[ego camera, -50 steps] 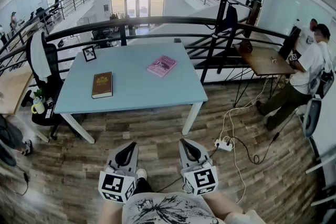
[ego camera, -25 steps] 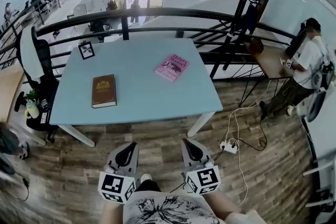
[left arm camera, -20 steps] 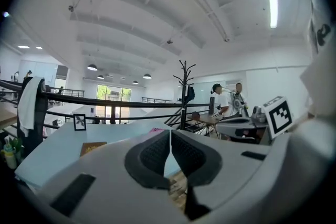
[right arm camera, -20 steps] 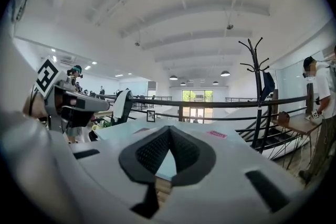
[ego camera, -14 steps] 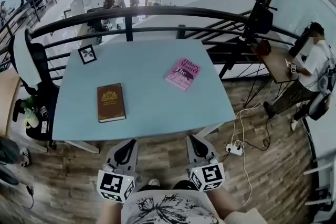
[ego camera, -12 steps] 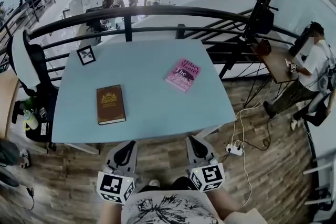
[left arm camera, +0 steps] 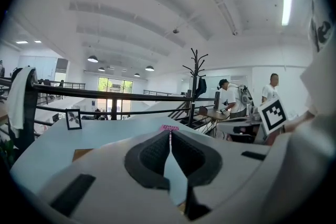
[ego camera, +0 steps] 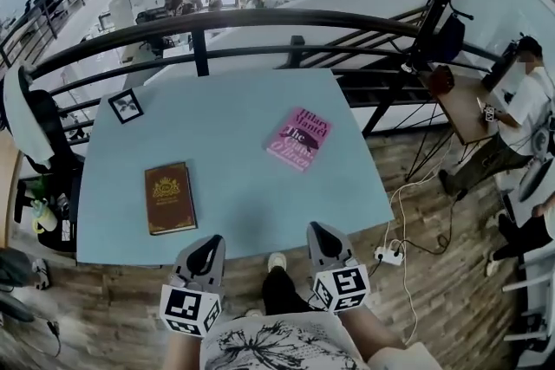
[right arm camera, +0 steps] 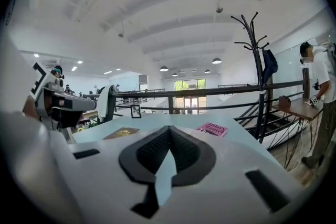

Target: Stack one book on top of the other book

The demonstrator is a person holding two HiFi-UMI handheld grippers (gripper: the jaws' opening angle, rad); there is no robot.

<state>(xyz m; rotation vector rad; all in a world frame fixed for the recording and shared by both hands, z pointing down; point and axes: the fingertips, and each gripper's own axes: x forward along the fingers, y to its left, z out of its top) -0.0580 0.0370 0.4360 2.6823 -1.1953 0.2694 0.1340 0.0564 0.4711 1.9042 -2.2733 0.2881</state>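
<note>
Light-blue tabletop [ego camera: 234, 182] beside a black railing [ego camera: 260, 16], wood floor [ego camera: 434, 273] below. Brown book [ego camera: 169, 197] lies flat twd the 8 o'clock corner. Pink book [ego camera: 298, 139] lies flat at 2 o'clock from it, well apart. Small pic frame [ego camera: 126, 106] stands at the 11 o'clock corner. L gripper [ego camera: 207, 245] & R gripper [ego camera: 320, 231] sit at the 6 o'clock edge, both w/ jaws together, nothing btwn them.

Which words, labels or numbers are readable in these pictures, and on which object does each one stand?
"Hilary Mantel": on the cover of the pink book.
"The": first word of the title on the same cover; the rest is too blurred to read.
Brown book: gold emblem and print, too small to read.
Picture frame: no readable text.
</note>
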